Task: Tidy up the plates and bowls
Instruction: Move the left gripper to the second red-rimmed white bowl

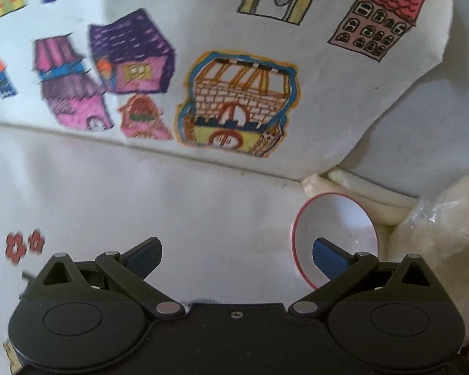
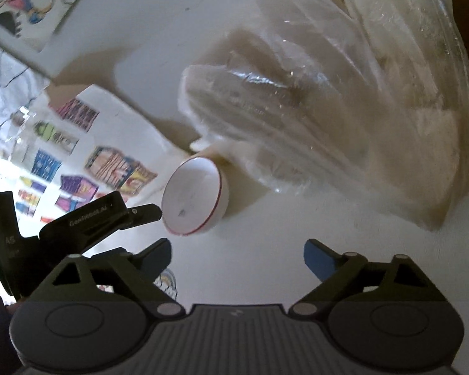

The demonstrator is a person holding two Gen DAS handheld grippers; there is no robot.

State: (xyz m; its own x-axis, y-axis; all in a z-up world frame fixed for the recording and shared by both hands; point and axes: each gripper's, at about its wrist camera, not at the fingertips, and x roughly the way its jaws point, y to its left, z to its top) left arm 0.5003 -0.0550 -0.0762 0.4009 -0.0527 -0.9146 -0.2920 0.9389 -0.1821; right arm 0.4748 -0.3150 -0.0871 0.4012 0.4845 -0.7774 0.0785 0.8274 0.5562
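A white bowl with a thin red rim (image 1: 344, 218) lies tipped on its side on a white surface, its mouth facing my left gripper. My left gripper (image 1: 236, 256) is open, and its right blue fingertip (image 1: 326, 259) shows in front of the bowl's mouth, while the left one is over bare surface. In the right wrist view the same bowl (image 2: 194, 197) lies ahead and to the left of my open right gripper (image 2: 237, 257), which has nothing between its fingers. The left gripper (image 2: 109, 218) enters there from the left, one finger close to the bowl's rim.
A white cushion printed with coloured houses (image 1: 234, 93) stands behind the bowl. A clear plastic bag of pale stuff (image 2: 328, 109) lies against the bowl's right side. Small red flower shapes (image 1: 25, 245) show at the left, blurred.
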